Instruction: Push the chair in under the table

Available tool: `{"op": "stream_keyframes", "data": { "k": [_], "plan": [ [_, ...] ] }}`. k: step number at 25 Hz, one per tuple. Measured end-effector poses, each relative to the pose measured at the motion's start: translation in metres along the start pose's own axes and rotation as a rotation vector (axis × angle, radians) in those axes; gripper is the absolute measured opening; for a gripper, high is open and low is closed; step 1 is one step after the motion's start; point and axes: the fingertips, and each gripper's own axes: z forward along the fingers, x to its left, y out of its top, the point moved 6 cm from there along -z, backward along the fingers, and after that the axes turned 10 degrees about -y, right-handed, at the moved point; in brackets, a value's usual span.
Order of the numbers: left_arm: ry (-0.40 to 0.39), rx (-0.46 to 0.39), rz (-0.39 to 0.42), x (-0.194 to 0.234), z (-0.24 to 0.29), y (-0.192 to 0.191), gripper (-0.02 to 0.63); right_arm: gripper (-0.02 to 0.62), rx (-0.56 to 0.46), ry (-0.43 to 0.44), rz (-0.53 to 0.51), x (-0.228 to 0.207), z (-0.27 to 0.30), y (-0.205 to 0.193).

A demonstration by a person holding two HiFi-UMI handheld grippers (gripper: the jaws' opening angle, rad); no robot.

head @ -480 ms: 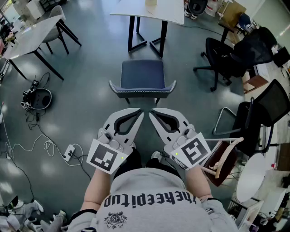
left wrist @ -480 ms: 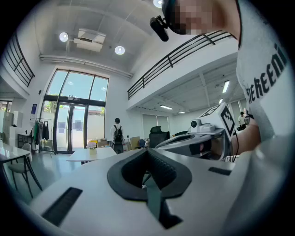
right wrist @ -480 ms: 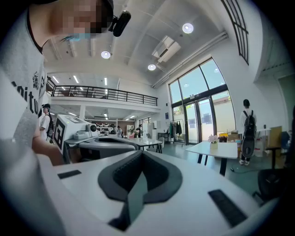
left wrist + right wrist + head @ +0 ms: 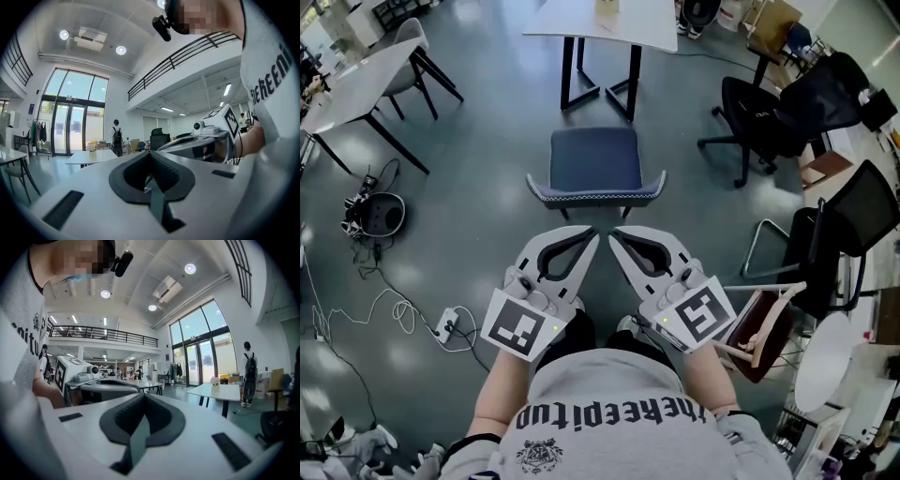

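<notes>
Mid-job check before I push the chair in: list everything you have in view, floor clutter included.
chair: one, blue seat, on the floor just ahead of both grippers, pulled out from the table
table: one, white top, black legs, beyond the chair
side table: one, white, far left
pale chair: one, light grey, at the side table
office chairs: two, black, right side
wooden-framed chair: one, light wood, dark seat, lower right
round device: one, black, floor at left
power strip: one, white, floor at left, cables attached
left gripper: one, white, shut, empty
right gripper: one, white, shut, empty
shirt: one, grey, bottom centre
</notes>
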Motion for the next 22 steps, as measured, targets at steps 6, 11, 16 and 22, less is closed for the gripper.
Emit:
{"op": "stream_keyframes", "data": {
  "k": [6,11,16,22],
  "plan": [
    [-0.026,-0.004,-0.016,0.017,-0.004,-0.007,0.015,0.009,0.019,-0.024,0.003,0.004,0.016,-0.005],
    [-0.058,0.006,-0.015,0.036,-0.008,-0.015,0.015,0.009,0.012,-0.054,0.042,0.004,0.031,-0.008],
    [-0.109,0.039,0.017,0.054,-0.01,-0.028,0.016,0.011,0.012,-0.101,0.027,0.005,0.041,-0.014],
    [-0.154,0.053,0.022,0.062,-0.005,-0.038,0.017,0.011,0.032,-0.174,0.012,0.001,0.042,-0.019]
  ]
}}
